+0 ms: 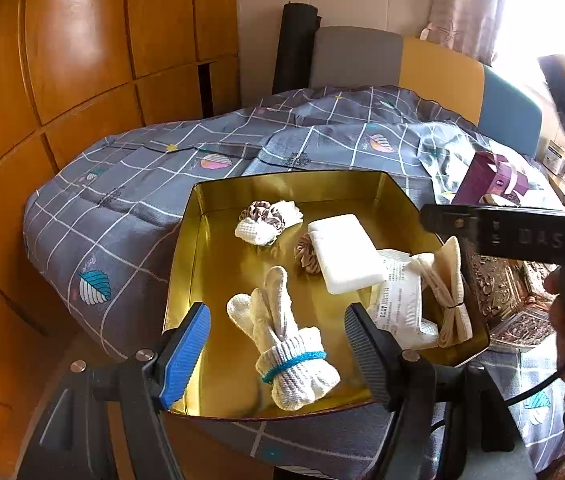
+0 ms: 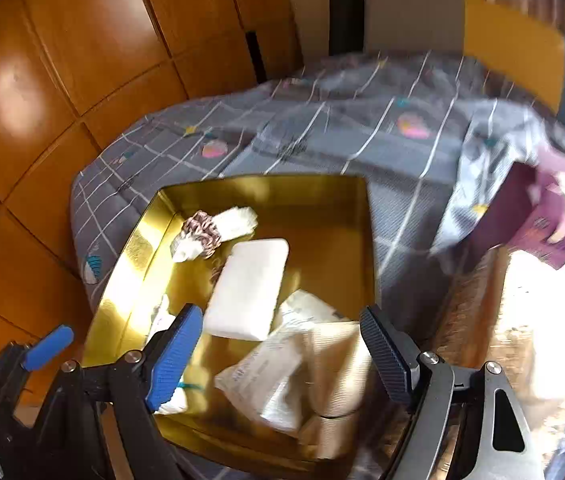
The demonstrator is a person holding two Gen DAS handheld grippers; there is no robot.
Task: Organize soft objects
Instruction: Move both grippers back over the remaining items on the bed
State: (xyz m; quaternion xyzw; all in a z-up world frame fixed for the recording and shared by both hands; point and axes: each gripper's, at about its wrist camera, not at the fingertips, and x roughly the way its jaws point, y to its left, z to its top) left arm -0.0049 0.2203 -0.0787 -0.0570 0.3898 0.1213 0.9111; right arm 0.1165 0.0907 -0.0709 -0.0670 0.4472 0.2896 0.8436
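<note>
1. A bed is seen, covered by a grey grid-patterned quilt (image 1: pixel 130 184) with leaf motifs; the quilt is rumpled toward the far side.
2. Glossy orange-brown wooden wardrobe panels (image 1: pixel 62 60) are seen along the left, and a headboard (image 1: pixel 434 64) in grey, yellow and blue panels at the far end, with a curtain and bright window light beyond.
3. A gold tin tray (image 1: pixel 186 264) is seen resting on the quilt, and every soft thing is held inside it.
4. At its near edge, rolled white gloves (image 1: pixel 286 340) bound by a blue elastic are seen between the fingers of the left tool (image 1: pixel 278 344), which is spread wide and empty.
5. A white sponge block (image 1: pixel 346 254) is seen mid-tray, a scrunchie-wrapped white cloth (image 1: pixel 268 220) behind it, and a brown scrunchie (image 1: pixel 306 254) just beside the block.
6. At the right wall, a printed wipe packet (image 1: pixel 398 300) and a tied cream cloth bundle (image 1: pixel 448 288) are seen touching.
7. The right tool (image 2: pixel 282 354) is shown open above that bundle, gripping nothing.
8. A purple box (image 1: pixel 490 180) and an embossed metal lid (image 1: pixel 498 280) are noted to the right of the tray.
</note>
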